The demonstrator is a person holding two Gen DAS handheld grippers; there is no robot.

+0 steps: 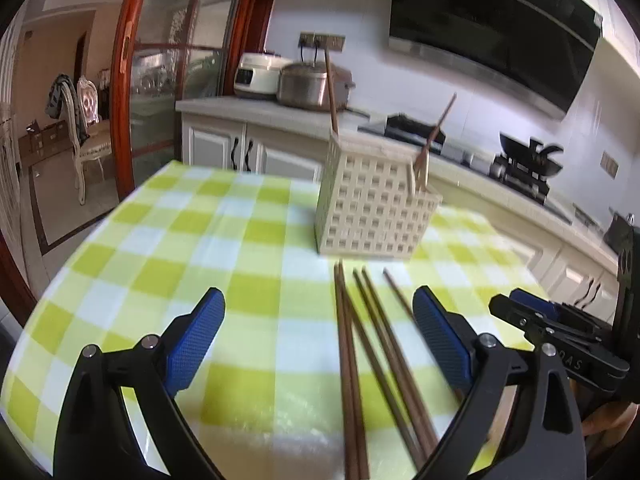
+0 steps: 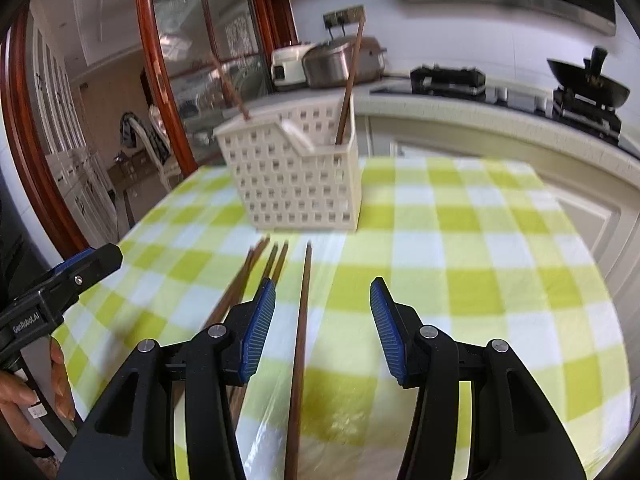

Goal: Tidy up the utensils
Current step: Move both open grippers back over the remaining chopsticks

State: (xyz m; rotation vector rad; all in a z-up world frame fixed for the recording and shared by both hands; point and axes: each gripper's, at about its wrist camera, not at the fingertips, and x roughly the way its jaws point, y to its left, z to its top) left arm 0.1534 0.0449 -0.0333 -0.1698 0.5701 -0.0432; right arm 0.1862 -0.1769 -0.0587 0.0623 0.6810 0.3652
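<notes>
Several brown chopsticks (image 1: 352, 360) lie side by side on the green-checked tablecloth (image 1: 180, 248), pointing at a white lattice utensil basket (image 1: 372, 200). Two chopsticks (image 1: 332, 96) stand tilted in that basket. My left gripper (image 1: 320, 316) hovers open and wide over the lying chopsticks, with its pads clear of them. The right gripper (image 2: 324, 320) is open too. One chopstick (image 2: 302, 320) lies on the cloth between its fingers, close to the left pad (image 2: 260, 320) and untouched. The other chopsticks (image 2: 248, 280) lie further left, in front of the basket (image 2: 296, 176).
The right gripper (image 1: 510, 300) shows at the right edge of the left wrist view. The left gripper (image 2: 100, 254) and a hand (image 2: 24, 396) show at the left of the right wrist view. A counter with cookers (image 1: 304, 84) and a stove (image 2: 448, 78) stands behind the table.
</notes>
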